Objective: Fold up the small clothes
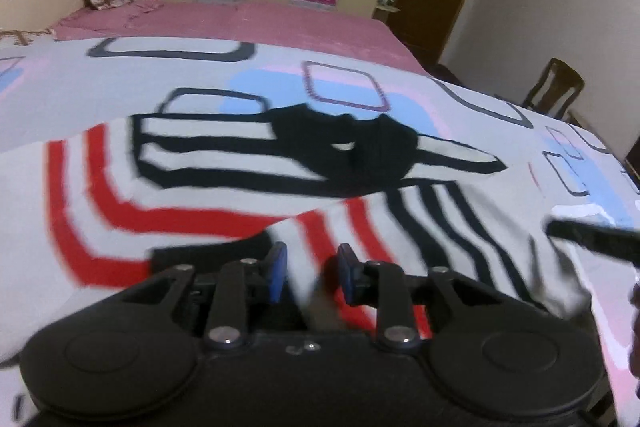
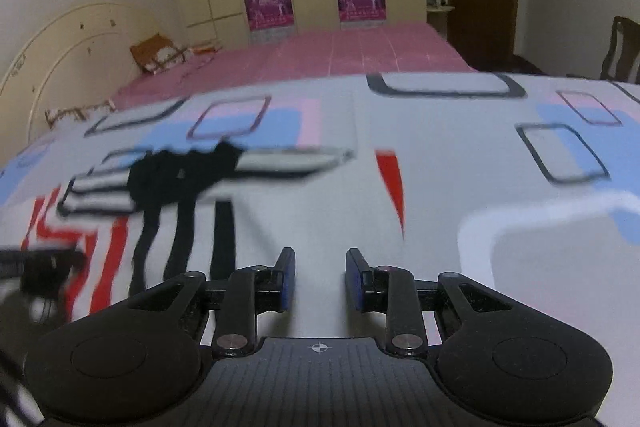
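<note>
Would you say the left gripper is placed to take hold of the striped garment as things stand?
Probably yes. The left gripper is open and low over the striped garment, with cloth showing between its blue pads. Nothing lies between them. The right gripper is open and off to the side.

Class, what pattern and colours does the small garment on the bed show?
The garment: white with red and black stripes, clearest in the left wrist view.

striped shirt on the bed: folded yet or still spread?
Partly folded. The striped shirt has one black-striped sleeve laid across its red-striped body; the rest lies spread on the bedsheet. Left gripper and right gripper are open.
</note>
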The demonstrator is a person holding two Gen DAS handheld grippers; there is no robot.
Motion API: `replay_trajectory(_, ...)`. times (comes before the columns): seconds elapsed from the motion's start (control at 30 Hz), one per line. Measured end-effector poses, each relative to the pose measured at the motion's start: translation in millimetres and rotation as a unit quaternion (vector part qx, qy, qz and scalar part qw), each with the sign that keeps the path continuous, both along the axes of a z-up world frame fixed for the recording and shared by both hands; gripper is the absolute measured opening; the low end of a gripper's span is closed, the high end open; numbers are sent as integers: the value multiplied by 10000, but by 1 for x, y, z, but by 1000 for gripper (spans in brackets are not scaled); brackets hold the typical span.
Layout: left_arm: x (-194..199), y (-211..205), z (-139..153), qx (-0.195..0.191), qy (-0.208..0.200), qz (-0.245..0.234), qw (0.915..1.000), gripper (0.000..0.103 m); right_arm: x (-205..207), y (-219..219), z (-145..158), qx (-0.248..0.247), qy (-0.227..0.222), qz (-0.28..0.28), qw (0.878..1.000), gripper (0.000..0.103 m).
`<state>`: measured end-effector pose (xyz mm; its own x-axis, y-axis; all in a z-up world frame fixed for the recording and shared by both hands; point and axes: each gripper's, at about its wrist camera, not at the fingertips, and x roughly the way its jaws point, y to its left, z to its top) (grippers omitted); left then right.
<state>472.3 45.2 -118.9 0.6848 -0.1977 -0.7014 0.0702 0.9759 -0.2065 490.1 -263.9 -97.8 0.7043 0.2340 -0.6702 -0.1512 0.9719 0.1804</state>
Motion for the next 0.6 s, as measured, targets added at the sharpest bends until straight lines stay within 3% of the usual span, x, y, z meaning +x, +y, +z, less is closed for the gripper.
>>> replay_trajectory(0.13,21,-9,-9,250,39,20,9997,28,53,1,-6,-228,-53,10,9997,29)
replay_trajectory(0.2,23,-6,-14,336,32,-11,9994,27,78,-12,-24,-502,350,-297,9977,29)
replay_trajectory(0.27,23,-5,-13,347,46,-22,9994,27,86,-28,-30,-273,351,-306,9985,29)
replay_trajectory(0.37,22,-11,-7,385,81,98,9992,27,80,-20,-22,-587,330,-230,9975,29)
replay_trajectory(0.47,19,-27,-1,296,-49,196,9994,38,62,-9,-11,-315,179,-118,9993,29)
replay_trajectory(0.6,23,-52,-6,435,-46,358,9984,40,35,35,-7,-120,-81,576,9982,29)
